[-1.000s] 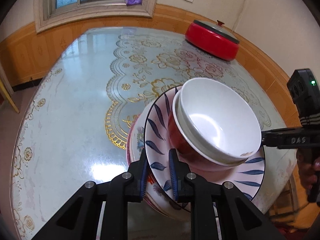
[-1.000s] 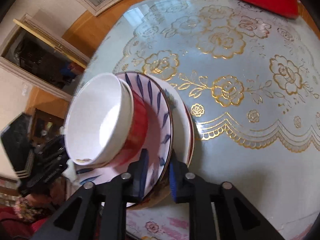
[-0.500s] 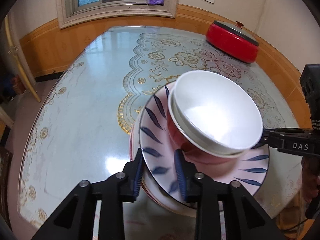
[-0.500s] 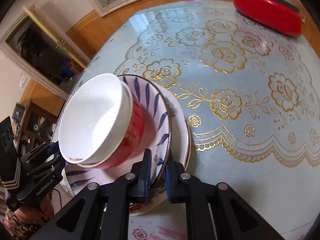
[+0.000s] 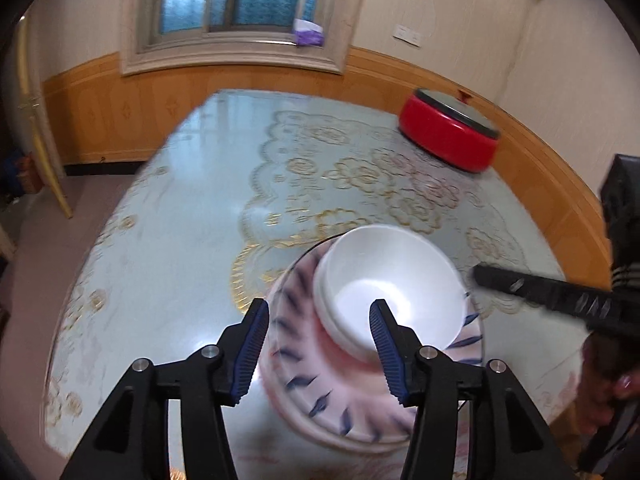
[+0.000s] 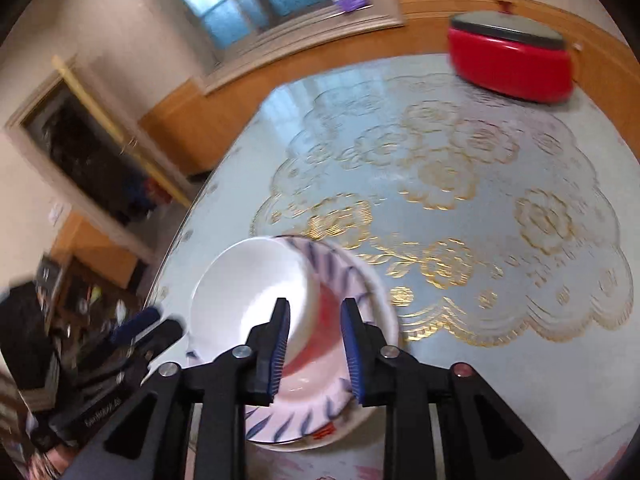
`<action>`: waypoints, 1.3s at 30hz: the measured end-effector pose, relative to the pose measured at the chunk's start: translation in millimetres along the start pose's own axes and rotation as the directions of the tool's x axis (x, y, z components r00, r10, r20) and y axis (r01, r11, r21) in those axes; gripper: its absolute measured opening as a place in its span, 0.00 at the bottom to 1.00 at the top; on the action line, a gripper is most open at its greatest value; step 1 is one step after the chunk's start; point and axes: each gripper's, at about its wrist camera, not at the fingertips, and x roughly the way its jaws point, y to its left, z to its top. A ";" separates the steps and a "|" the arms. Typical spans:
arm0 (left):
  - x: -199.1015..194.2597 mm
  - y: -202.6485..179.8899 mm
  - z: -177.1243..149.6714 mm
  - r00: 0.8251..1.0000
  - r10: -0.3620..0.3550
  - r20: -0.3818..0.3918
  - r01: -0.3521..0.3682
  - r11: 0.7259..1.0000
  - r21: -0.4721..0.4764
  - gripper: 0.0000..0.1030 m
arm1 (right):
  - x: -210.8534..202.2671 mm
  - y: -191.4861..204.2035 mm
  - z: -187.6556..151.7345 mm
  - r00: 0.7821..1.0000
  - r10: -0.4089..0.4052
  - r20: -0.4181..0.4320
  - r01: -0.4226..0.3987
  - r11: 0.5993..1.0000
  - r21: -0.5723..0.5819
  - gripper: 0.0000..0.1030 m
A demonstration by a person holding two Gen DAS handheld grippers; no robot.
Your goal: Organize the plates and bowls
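Note:
A white bowl [image 5: 394, 280] nests in a red bowl on a pink plate with blue leaf marks [image 5: 320, 400], which lies on a larger plate at the table's near edge. My left gripper [image 5: 318, 344] is open, pulled back above the stack and holding nothing. My right gripper [image 6: 314, 340] is open, also raised clear of the stack; the white bowl [image 6: 252, 288], the red bowl [image 6: 332, 320] and the leaf plate [image 6: 288, 420] show behind its fingers. The right gripper appears at the right of the left wrist view [image 5: 560, 300].
A round table [image 5: 192, 208] carries a pale blue cloth with gold flowers. A red lidded pot [image 5: 448, 136] stands at the far right, also in the right wrist view [image 6: 512, 60]. Wood-panelled walls and a window lie behind; a doorway is at the left.
Both grippers have opened, let go of the plate rims, and drawn back and up. The stack now rests on the table.

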 end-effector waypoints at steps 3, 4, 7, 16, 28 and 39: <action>16.4 -10.8 11.6 0.999 0.012 -0.038 -0.010 0.999 0.049 0.50 | 21.1 9.9 6.6 0.997 -0.034 -0.068 0.033 0.999 -0.016 0.25; 20.5 -13.9 13.7 0.999 0.017 -0.047 -0.014 0.998 0.062 0.50 | 28.9 11.2 8.7 0.995 -0.040 -0.089 0.040 0.999 -0.004 0.25; 32.1 -19.1 15.2 0.997 0.027 -0.073 -0.020 0.996 0.092 0.47 | 46.8 8.2 12.8 0.985 -0.088 -0.150 0.092 0.996 0.019 0.25; 40.7 -21.1 3.8 0.993 0.045 -0.107 -0.032 0.992 0.120 0.35 | 70.2 -1.0 4.8 0.974 -0.072 -0.215 0.092 0.992 0.084 0.22; 27.7 -16.8 -3.9 0.994 0.012 -0.105 -0.002 0.995 0.100 0.47 | 62.7 3.7 -2.8 0.978 -0.087 -0.189 0.111 0.987 0.120 0.24; -52.9 -4.8 -37.0 0.994 0.043 0.104 -0.056 0.991 0.125 1.00 | -37.0 49.7 -57.4 0.972 -0.175 0.155 0.181 0.983 -0.026 0.32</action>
